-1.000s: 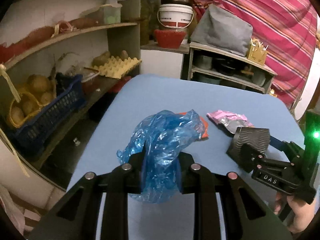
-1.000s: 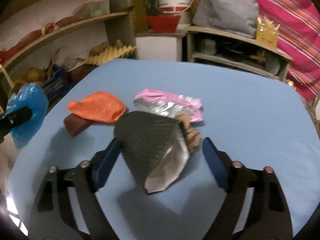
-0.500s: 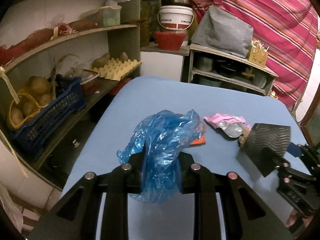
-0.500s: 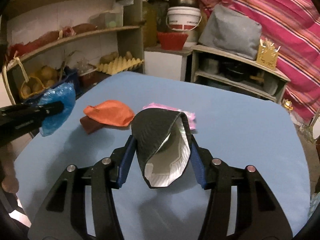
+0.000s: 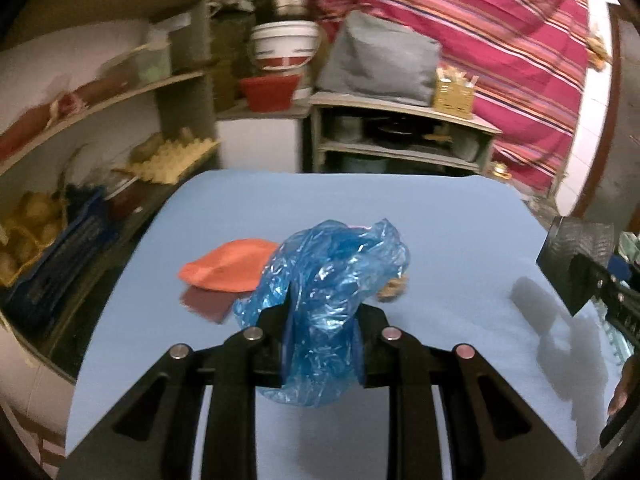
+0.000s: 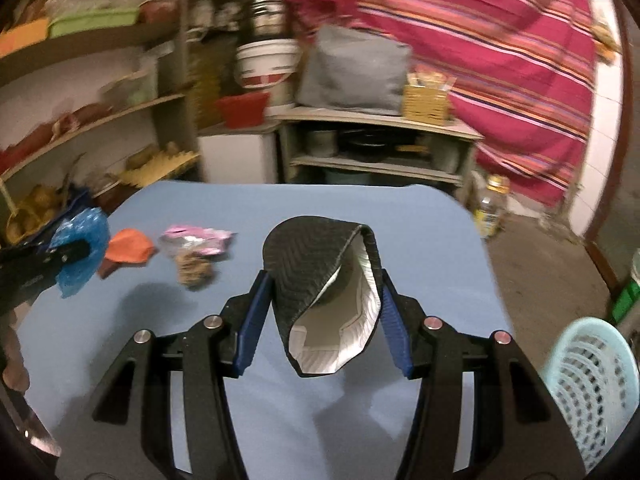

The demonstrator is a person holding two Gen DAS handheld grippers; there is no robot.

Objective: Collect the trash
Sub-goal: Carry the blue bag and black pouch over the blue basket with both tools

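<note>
Left wrist view first: the left claw (image 5: 320,330) is clamped down on a crumpled blue plastic bag (image 5: 328,280), held up off the blue tabletop (image 5: 460,240). That bag looks featherweight and totally floppy, thin crinkly film, glossy so probably a bit slick. Pinching a bunched-up wad near the middle, like here, seems the safest bet; grab a single loose layer and I'd guess it slides out or tears. Behind it on the tabletop sit an orange wrapper (image 5: 232,266) lying on top of a dark reddish-brown piece (image 5: 206,304), plus a brownish crumbly lump (image 5: 394,290) peeking out beside the bag. At the right edge you can see the black pouch (image 5: 576,256) in the other claw.

Right wrist view: the right claw (image 6: 322,308) is squeezed onto that black pouch (image 6: 320,280), blue pads pressing both sides, and it's lifted above the tabletop (image 6: 440,240). It's a dark textured foil packet with a silver lining, mouth gaping toward the camera. Looks empty and light, springy but semi-stiff, so it holds its curl. Gripping across the folded body works; the foil may be slippery, I think. Further left on the tabletop: a pink and silver wrapper (image 6: 196,238), the brownish lump (image 6: 194,270) just in front of it, and the orange wrapper (image 6: 130,246). A pale blue mesh basket (image 6: 592,392) sits low at the right, off the tabletop, likely where the trash goes.
</note>
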